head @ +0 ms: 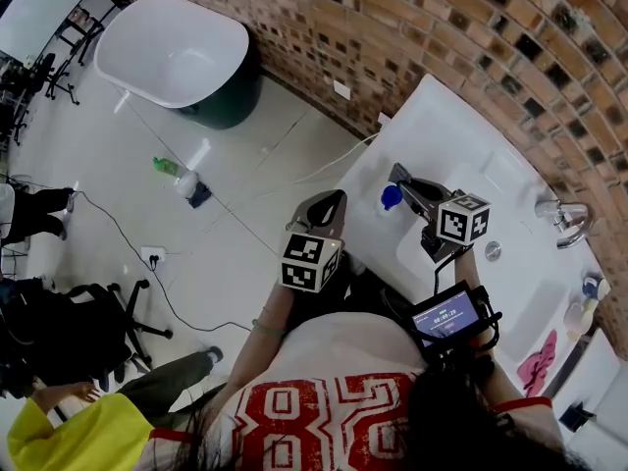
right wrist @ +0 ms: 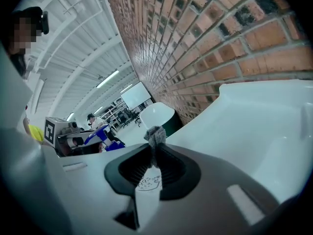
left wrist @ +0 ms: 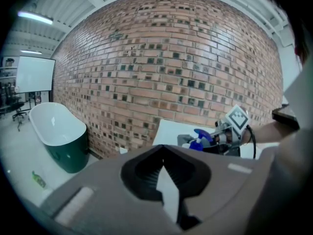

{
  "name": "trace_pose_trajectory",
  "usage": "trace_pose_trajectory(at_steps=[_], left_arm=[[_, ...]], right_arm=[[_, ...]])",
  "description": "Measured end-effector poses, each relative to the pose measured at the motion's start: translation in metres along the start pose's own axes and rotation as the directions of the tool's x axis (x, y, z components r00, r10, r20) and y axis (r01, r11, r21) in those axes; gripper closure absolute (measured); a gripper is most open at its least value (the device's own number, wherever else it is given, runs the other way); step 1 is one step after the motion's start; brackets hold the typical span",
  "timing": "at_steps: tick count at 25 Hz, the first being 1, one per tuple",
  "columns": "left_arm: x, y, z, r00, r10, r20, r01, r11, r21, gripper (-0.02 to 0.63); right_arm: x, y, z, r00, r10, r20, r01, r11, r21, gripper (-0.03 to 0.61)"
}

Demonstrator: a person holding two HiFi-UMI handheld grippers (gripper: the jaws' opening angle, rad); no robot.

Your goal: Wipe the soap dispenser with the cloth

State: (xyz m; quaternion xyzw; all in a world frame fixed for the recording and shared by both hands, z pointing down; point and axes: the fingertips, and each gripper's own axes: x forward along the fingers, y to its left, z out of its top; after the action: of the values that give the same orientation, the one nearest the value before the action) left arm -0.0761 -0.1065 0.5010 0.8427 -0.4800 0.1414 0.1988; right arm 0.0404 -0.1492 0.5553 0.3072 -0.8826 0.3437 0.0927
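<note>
A blue pump soap dispenser (head: pixel 391 197) stands near the left edge of the white sink counter (head: pixel 461 135), between my two grippers. My right gripper (head: pixel 397 175) hangs over the counter just beyond the dispenser, shut on a grey cloth (right wrist: pixel 155 133) whose tuft sticks out past the jaw tips (right wrist: pixel 154 148). My left gripper (head: pixel 337 196) is off the counter's left edge, jaws shut with nothing between them (left wrist: pixel 164 148). In the left gripper view the dispenser (left wrist: pixel 200 140) shows right in front of the right gripper. In the right gripper view the dispenser (right wrist: pixel 101 137) appears at the left.
A chrome faucet (head: pixel 564 219) and the basin drain (head: pixel 493 250) lie to the right. A pink cloth (head: pixel 537 366) and small bottles (head: pixel 586 307) sit at the counter's near right. A brick wall (head: pixel 442 27) backs the counter. A white bathtub (head: pixel 177 52) and a green bottle (head: pixel 167 167) are on the floor to the left.
</note>
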Motion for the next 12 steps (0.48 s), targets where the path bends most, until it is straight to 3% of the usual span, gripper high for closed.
trace_pose_trajectory(at_steps=[12], left_arm=[[-0.002,0.009,-0.001,1.0,0.007,-0.004,-0.007,1.0,-0.001,0.609]], right_arm=[[0.009,-0.027,-0.054,0.992,-0.073,-0.106,0.083,0.993,0.085,0.531]])
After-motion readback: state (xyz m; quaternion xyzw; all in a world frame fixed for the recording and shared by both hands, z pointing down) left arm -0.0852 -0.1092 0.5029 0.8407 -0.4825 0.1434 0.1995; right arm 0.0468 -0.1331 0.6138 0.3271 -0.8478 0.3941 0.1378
